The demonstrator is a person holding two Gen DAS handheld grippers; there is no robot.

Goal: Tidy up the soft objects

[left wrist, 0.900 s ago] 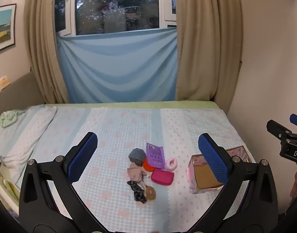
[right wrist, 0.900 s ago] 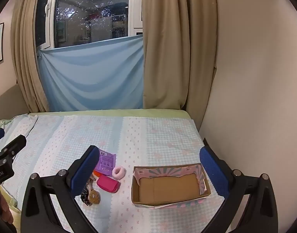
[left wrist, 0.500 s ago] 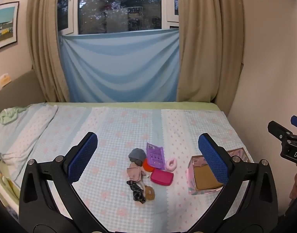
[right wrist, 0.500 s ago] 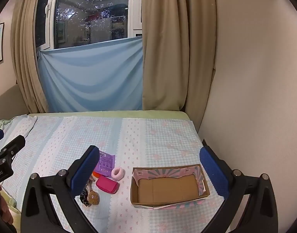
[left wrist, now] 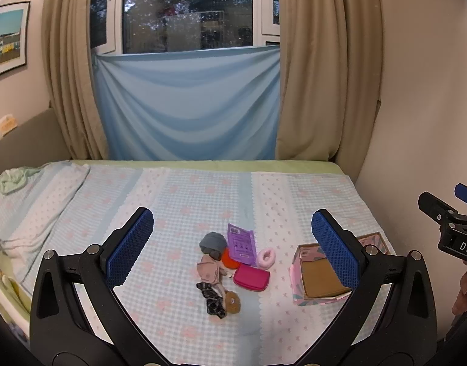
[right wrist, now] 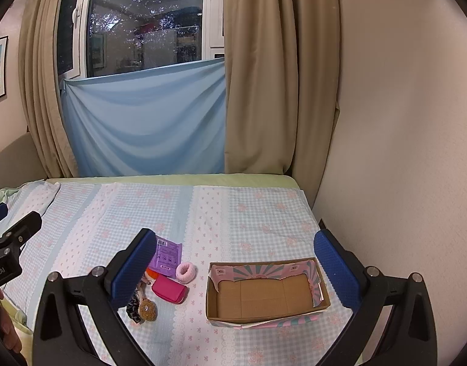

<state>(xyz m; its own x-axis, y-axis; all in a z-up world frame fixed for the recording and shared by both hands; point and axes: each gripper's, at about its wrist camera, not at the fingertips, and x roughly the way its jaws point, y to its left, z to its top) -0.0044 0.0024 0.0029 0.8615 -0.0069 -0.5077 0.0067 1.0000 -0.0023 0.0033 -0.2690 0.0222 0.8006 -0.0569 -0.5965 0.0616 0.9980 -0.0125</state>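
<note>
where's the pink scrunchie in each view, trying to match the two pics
Left wrist: the pink scrunchie lies just right of centre, beside the purple packet's lower right corner.
Right wrist: the scrunchie lies left of centre, between the packet and the cardboard box.
Shared landmark: the magenta pouch just in front of it.

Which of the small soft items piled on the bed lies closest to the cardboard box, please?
The pink scrunchie: it sits at the pile's box-side edge, nearest the cardboard box, with the magenta pouch just behind it.
</note>
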